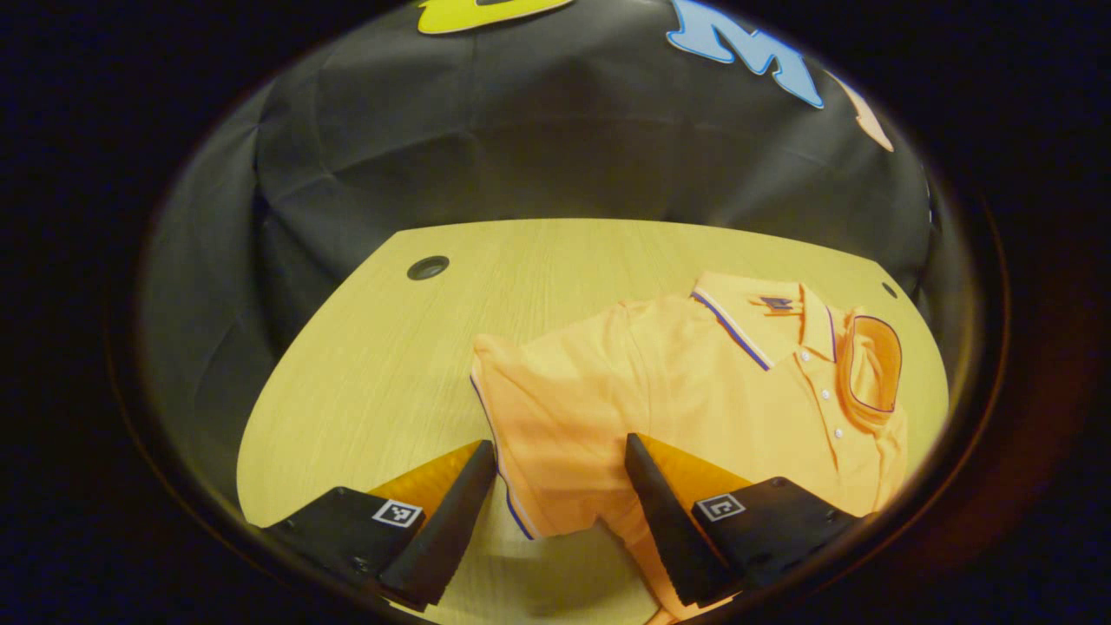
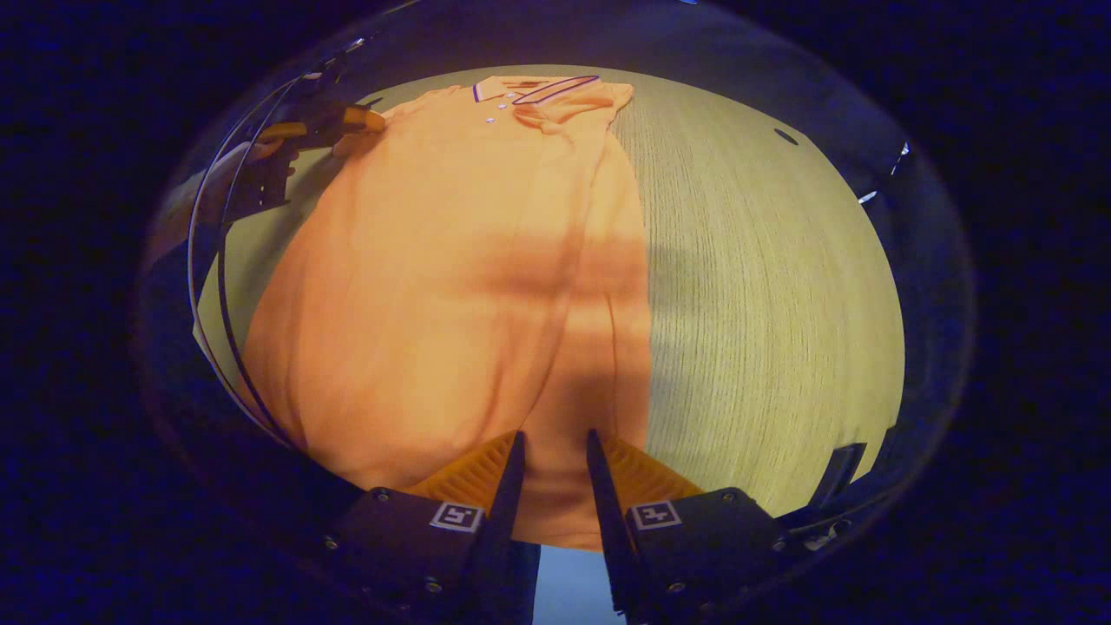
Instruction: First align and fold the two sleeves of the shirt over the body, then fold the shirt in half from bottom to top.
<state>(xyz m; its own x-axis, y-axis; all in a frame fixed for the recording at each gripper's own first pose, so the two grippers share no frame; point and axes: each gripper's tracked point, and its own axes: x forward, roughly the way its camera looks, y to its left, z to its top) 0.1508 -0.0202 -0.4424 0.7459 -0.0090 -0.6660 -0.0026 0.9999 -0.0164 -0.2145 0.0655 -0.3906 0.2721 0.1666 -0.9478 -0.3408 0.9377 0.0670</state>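
An orange polo shirt [image 1: 694,382] lies flat on the wooden table [image 1: 391,365], its striped collar [image 1: 872,365] at the right of the left gripper view. My left gripper [image 1: 560,456] is open, its fingers straddling the shirt's sleeve [image 1: 529,408] near the blue-trimmed hem. In the right gripper view the shirt [image 2: 451,278] runs away from me, with the collar [image 2: 542,91] at the far end. My right gripper [image 2: 554,441] hovers over the bottom hem with a narrow gap between its fingers, and flat cloth shows through the gap. The left gripper [image 2: 334,121] and a hand [image 2: 230,169] sit at the far left sleeve.
The table [image 2: 764,286] has bare wood to the right of the shirt and a round cable hole [image 1: 428,267] near its far edge. Black cloth wall [image 1: 538,156] stands behind the table. A cable [image 2: 221,286] curves along the shirt's left side.
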